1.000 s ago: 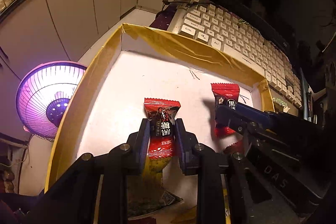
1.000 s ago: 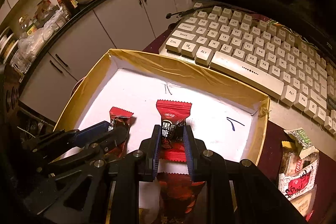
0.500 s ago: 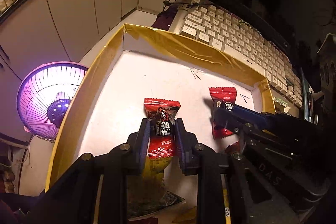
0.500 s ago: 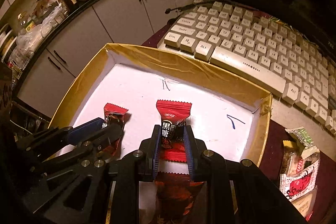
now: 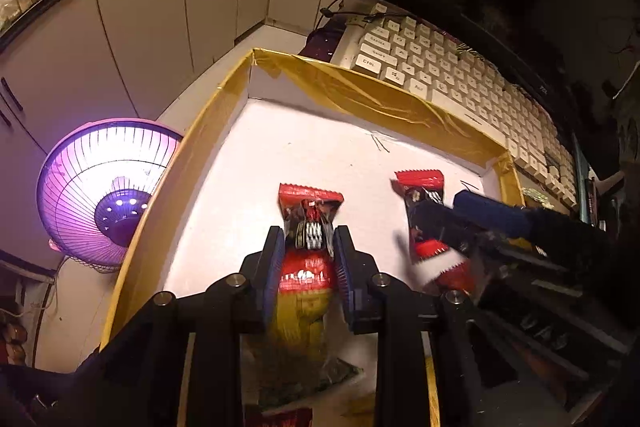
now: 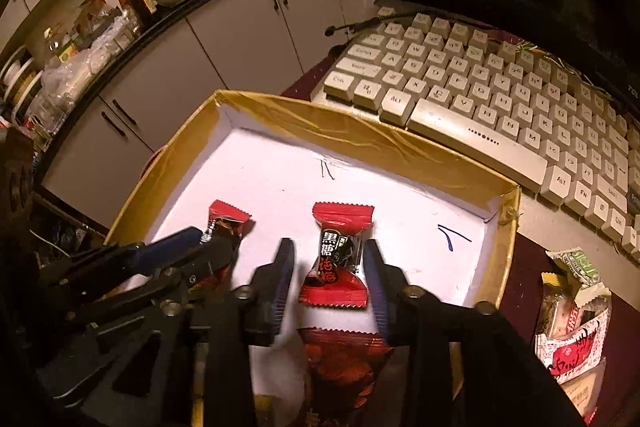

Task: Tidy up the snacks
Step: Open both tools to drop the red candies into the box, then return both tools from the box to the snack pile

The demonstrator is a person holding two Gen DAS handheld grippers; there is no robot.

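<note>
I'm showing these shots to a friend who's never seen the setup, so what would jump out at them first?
Two red-and-black wrapped candies lie side by side on the white floor of a shallow yellow-taped cardboard box. The left candy sits between the left gripper fingers, the right candy between the right gripper, both sets of jaws opening. Left of the box, a round heater glows purple.

Two red candy packets (image 6: 338, 259) (image 6: 224, 223) (each wrapped), one tray (image 6: 400, 143), one keyboard (image 6: 480, 95)
</note>
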